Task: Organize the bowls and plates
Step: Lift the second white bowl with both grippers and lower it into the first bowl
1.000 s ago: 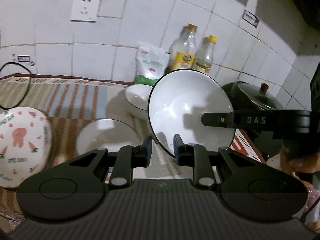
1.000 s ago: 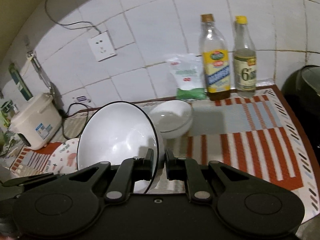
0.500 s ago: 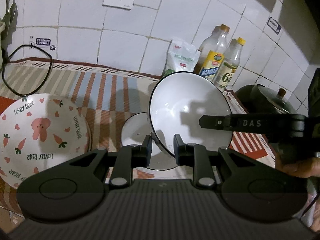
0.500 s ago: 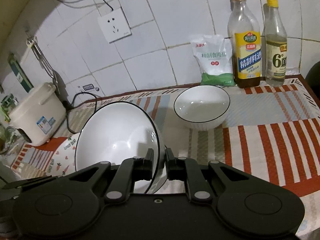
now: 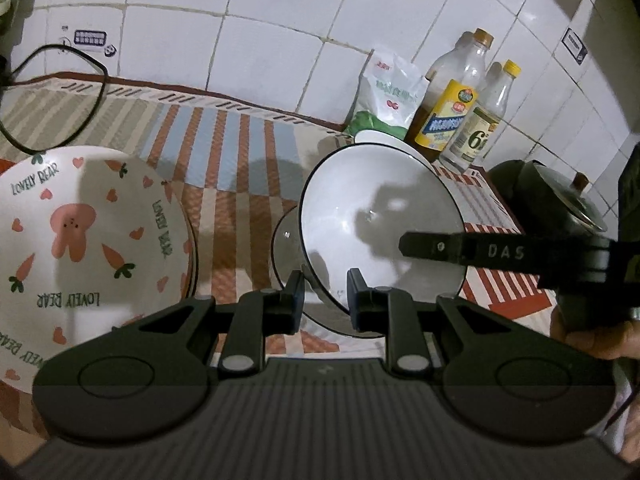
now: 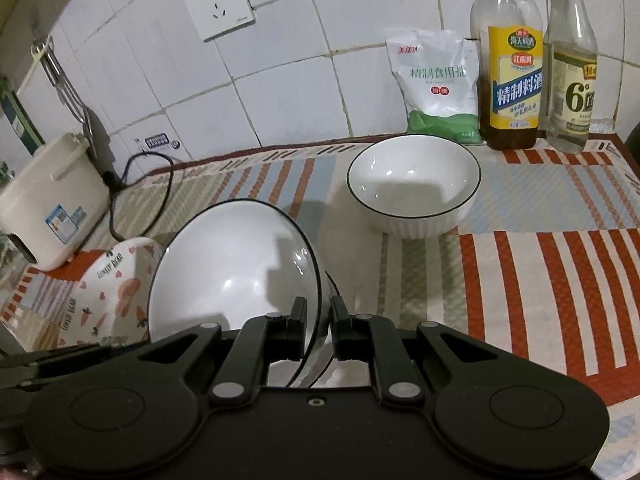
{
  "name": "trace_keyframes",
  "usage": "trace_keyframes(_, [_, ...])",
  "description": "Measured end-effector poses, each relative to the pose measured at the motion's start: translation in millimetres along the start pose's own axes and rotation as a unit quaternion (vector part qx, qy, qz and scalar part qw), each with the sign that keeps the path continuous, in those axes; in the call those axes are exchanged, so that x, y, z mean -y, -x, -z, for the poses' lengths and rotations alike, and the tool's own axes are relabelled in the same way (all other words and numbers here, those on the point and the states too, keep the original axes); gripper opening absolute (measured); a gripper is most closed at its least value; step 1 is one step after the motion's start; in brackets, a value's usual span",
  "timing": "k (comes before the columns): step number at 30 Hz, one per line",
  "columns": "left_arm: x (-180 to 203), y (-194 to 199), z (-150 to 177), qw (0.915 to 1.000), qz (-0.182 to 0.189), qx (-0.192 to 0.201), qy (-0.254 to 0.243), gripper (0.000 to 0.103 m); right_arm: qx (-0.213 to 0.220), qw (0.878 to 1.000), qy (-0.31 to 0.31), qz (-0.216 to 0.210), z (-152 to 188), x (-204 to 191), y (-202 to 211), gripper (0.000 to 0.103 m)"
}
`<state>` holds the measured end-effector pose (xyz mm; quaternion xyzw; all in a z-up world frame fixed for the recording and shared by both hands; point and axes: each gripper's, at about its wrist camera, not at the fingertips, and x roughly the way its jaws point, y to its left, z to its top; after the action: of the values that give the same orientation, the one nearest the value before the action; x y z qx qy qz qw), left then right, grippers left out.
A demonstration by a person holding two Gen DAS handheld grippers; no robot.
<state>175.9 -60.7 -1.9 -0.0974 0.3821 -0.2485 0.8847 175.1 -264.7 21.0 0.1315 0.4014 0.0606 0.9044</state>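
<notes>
A: What has changed in the last second?

B: Both grippers have carried the black-rimmed white bowl (image 5: 380, 232) down and over toward the flat white plate (image 5: 286, 248) near the tabletop's middle. The left gripper (image 5: 323, 296) pinches its near rim, and the right gripper (image 6: 319, 322), jaws narrow, clamps the opposite rim.

A: Is it set down?

B: Not yet; it hangs tilted just above that plate. The Lovely Bear plate (image 5: 80, 248) sits toward the left edge, and the ribbed bowl (image 6: 414, 184) toward the back.

Both wrist views close, angled down at striped mat (image 6: 540, 280); share black-rimmed bowl (image 5: 380, 232) (opposite sides).
</notes>
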Motion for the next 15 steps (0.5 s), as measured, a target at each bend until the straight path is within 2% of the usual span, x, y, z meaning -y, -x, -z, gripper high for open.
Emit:
trace_keyframes(12, [7, -5, 1, 0.9997, -0.021, 0.001, -0.011, 0.021, 0.022, 0.998, 0.057, 0.030, 7, -9, -5, 0.015])
trace_keyframes(15, [9, -4, 3, 0.9996, -0.025, 0.003, -0.012, 0.021, 0.027, 0.995, 0.086, 0.049, 12, -14, -8, 0.017])
